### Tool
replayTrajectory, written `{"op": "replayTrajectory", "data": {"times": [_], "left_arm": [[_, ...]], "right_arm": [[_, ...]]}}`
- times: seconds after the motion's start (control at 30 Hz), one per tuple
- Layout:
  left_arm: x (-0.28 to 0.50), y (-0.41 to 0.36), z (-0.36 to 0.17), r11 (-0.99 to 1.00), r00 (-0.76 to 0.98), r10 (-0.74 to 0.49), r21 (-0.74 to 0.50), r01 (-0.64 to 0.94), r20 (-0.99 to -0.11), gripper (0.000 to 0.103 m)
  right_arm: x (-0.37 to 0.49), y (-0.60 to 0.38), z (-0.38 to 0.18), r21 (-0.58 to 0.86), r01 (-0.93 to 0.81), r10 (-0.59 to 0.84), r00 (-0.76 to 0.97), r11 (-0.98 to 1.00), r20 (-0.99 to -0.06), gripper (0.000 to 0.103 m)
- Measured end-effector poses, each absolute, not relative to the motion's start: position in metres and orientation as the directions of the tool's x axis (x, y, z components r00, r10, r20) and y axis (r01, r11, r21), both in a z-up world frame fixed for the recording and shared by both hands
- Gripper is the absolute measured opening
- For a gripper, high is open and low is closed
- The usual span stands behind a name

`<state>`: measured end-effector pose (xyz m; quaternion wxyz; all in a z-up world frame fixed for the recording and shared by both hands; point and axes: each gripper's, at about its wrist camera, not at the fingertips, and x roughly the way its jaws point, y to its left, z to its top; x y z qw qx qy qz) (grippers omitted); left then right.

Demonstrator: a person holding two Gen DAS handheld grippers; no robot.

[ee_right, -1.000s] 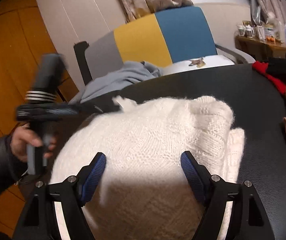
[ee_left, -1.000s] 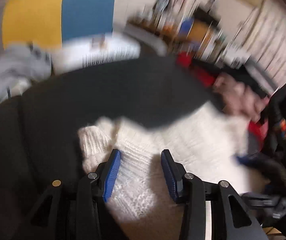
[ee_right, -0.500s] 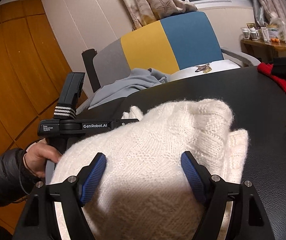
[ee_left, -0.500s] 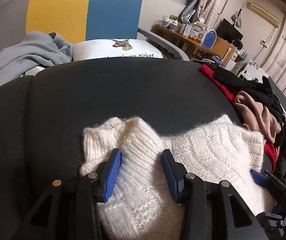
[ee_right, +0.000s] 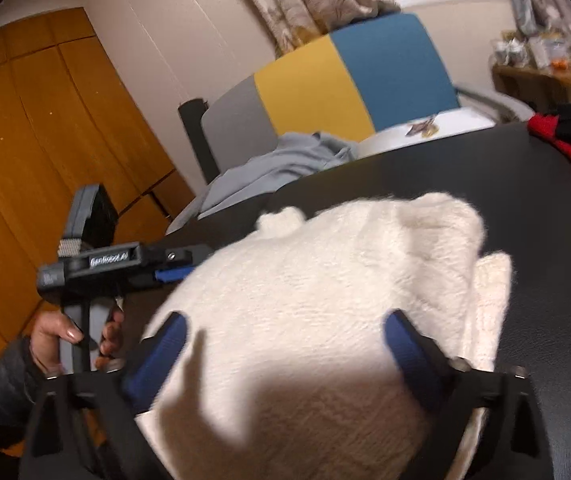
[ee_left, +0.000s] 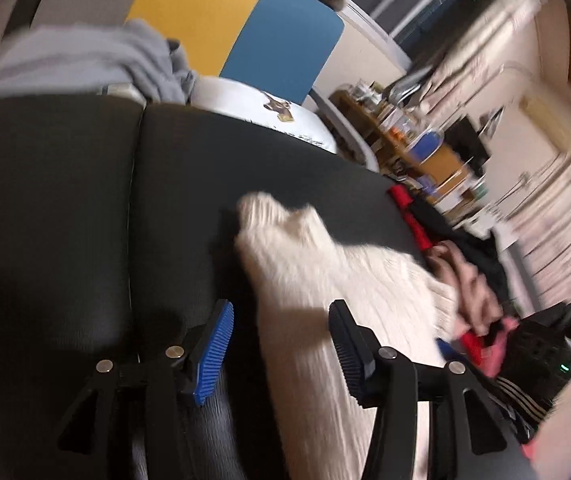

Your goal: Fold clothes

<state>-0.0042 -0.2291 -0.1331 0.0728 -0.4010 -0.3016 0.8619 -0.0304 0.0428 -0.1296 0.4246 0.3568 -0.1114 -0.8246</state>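
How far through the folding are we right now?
The white knit sweater already lies doubled into a bundle on the black surface. Both claws' jaws are opening: the left claw has sweater only partly between them, the right claw straddles it without pressing. Still left: the heap of red, black and pink clothes and the grey garment, which look unfolded.

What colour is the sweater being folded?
Cream white sweater, fuzzy knit; the right wrist view shows it best.

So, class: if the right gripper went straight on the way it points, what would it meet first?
Most likely the white sweater, which already lies between the opening jaws of the right gripper; how near it lies is unclear.
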Motion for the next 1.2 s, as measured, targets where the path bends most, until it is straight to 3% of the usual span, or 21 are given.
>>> {"op": "replayTrajectory", "data": {"times": [0.2, 0.43, 0.63, 0.83, 0.97, 1.07, 1.1, 1.13, 1.17, 1.2], "left_arm": [[0.027, -0.232, -0.154, -0.697, -0.643, 0.526, -0.715, 0.049, -0.556, 0.062], [0.014, -0.229, -0.167, -0.63, -0.624, 0.604, -0.776, 0.006, -0.495, 0.069], [0.0, -0.224, -0.176, -0.616, -0.597, 0.64, -0.787, -0.021, -0.485, 0.083], [-0.017, -0.213, -0.171, -0.636, -0.574, 0.677, -0.759, -0.141, -0.46, 0.085], [-0.034, -0.199, -0.176, -0.651, -0.538, 0.693, -0.738, -0.18, -0.48, 0.095], [-0.039, -0.194, -0.176, -0.652, -0.531, 0.694, -0.738, -0.174, -0.487, 0.096], [-0.04, -0.191, -0.175, -0.653, -0.525, 0.693, -0.739, -0.165, -0.495, 0.096], [-0.042, -0.187, -0.175, -0.651, -0.516, 0.695, -0.743, -0.156, -0.501, 0.095], [-0.043, -0.185, -0.175, -0.649, -0.514, 0.695, -0.747, -0.146, -0.503, 0.083], [-0.041, -0.183, -0.176, -0.646, -0.522, 0.691, -0.752, -0.134, -0.5, 0.071]], "right_arm": [[-0.022, 0.111, -0.115, 0.665, 0.509, -0.836, -0.374, -0.547, -0.402, 0.103], [-0.031, 0.152, -0.145, 0.722, 0.364, -0.807, -0.314, -0.588, -0.5, 0.103], [-0.05, 0.123, -0.169, 0.712, 0.364, -0.796, -0.186, -0.601, -0.576, 0.103], [-0.073, 0.101, -0.173, 0.734, 0.352, -0.806, -0.125, -0.581, -0.578, 0.103], [-0.081, 0.099, -0.177, 0.77, 0.319, -0.825, -0.083, -0.553, -0.559, 0.103], [-0.077, 0.101, -0.179, 0.759, 0.338, -0.82, -0.076, -0.556, -0.567, 0.103], [-0.075, 0.101, -0.18, 0.75, 0.345, -0.814, -0.076, -0.564, -0.576, 0.096], [-0.072, 0.101, -0.18, 0.741, 0.352, -0.807, -0.076, -0.571, -0.585, 0.073], [-0.07, 0.102, -0.181, 0.733, 0.359, -0.801, -0.077, -0.578, -0.594, 0.062], [-0.069, 0.101, -0.181, 0.728, 0.364, -0.799, -0.086, -0.581, -0.595, 0.059]]}}
